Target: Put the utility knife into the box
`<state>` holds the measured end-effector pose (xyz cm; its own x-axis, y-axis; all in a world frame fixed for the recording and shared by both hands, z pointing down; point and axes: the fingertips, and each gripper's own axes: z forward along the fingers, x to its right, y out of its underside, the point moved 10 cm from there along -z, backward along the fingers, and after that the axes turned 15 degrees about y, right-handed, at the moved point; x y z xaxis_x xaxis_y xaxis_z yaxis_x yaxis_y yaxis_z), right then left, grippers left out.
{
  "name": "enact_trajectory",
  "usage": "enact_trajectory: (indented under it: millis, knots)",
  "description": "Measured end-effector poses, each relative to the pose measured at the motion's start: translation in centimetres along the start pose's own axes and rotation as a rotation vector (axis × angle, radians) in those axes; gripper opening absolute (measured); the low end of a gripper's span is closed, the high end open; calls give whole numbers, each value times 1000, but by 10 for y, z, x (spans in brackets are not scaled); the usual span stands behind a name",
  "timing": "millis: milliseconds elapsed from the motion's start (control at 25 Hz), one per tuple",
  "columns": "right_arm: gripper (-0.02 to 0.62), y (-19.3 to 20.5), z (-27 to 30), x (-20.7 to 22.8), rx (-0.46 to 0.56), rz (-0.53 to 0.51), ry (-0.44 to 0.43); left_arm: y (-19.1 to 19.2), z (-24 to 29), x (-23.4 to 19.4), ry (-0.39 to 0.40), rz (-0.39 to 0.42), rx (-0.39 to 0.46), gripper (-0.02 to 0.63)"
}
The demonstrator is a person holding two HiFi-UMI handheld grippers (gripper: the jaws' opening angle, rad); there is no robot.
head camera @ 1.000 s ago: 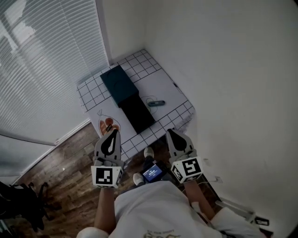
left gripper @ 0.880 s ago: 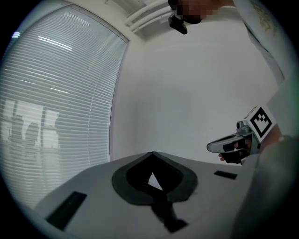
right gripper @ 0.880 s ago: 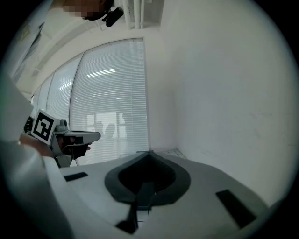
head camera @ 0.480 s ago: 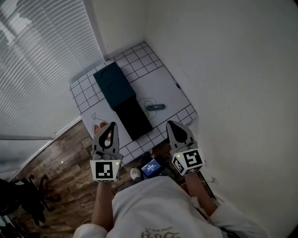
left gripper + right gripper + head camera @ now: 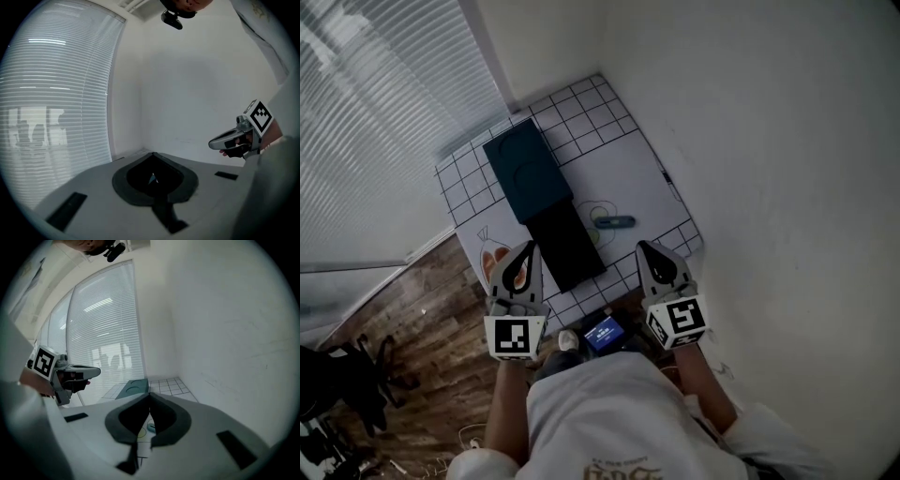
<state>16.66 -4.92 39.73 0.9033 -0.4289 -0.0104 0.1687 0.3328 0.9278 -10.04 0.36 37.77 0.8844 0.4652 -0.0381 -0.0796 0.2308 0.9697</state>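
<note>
White walls meet in a corner, with slatted blinds point(image 5: 375, 122) filling the left of the head view and wood flooring point(image 5: 422, 337) at lower left. A small table point(image 5: 581, 112) with a black-gridded white cover occupies the upper centre. On it lies the dark teal box point(image 5: 527, 169), and a black oblong piece point(image 5: 565, 246) abuts its lower end; whether either is open cannot be told. The utility knife point(image 5: 614, 222) lies flat on the cover just right of the black piece, apart from it and outside the box. The left gripper point(image 5: 528, 247) hovers over the table's lower left edge and the right gripper point(image 5: 645, 247) over its lower right edge, level with one another and well apart. Each gripper's own view shows its jaws pressed together at the tips, with nothing between them. Through the gap behind the right gripper's tips, the knife appears on the cover below. The person's white shirt point(image 5: 609, 412) fills the bottom centre.
</note>
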Motion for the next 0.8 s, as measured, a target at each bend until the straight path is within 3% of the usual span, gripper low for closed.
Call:
enact_trajectory:
  millis: [360,800]
  knots:
    - [6,19,32,19,-41,-5,-14,26,29,1,15,-17,-78,8]
    - [6,44,57,27,-123,-22,-30,50,67,11,138,7,-159,8]
